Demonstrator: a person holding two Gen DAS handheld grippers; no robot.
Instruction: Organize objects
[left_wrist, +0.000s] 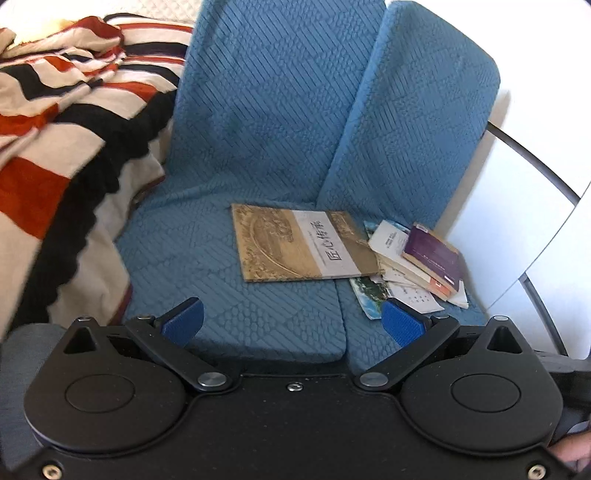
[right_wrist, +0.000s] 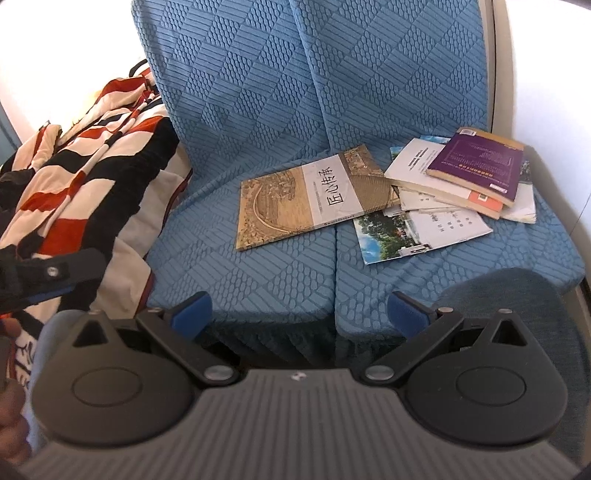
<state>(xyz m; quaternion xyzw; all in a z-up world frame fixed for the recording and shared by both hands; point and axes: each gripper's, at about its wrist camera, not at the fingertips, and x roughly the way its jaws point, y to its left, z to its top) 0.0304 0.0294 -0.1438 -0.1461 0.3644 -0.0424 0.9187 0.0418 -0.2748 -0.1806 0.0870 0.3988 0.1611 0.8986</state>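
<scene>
A tan book with a white band of characters (left_wrist: 301, 243) (right_wrist: 314, 194) lies flat on the blue sofa seat (left_wrist: 221, 258) (right_wrist: 258, 266), across the gap between two cushions. To its right sits a loose pile: a purple book (left_wrist: 434, 256) (right_wrist: 476, 162) on top, a white booklet (left_wrist: 388, 240) (right_wrist: 413, 160) and a landscape-photo booklet (left_wrist: 369, 295) (right_wrist: 384, 232) beneath. My left gripper (left_wrist: 291, 325) hangs open above the seat's front edge, nothing between its blue pads. My right gripper (right_wrist: 299, 312) is also open and empty, short of the books. The left gripper's body (right_wrist: 62, 275) shows at the right wrist view's left edge.
A red, black and cream striped blanket (left_wrist: 62, 147) (right_wrist: 92, 155) is heaped on the sofa's left side. Two blue back cushions (left_wrist: 266, 96) (right_wrist: 332, 74) stand upright behind the seat. A white panel with a dark frame (left_wrist: 517, 206) borders the sofa on the right.
</scene>
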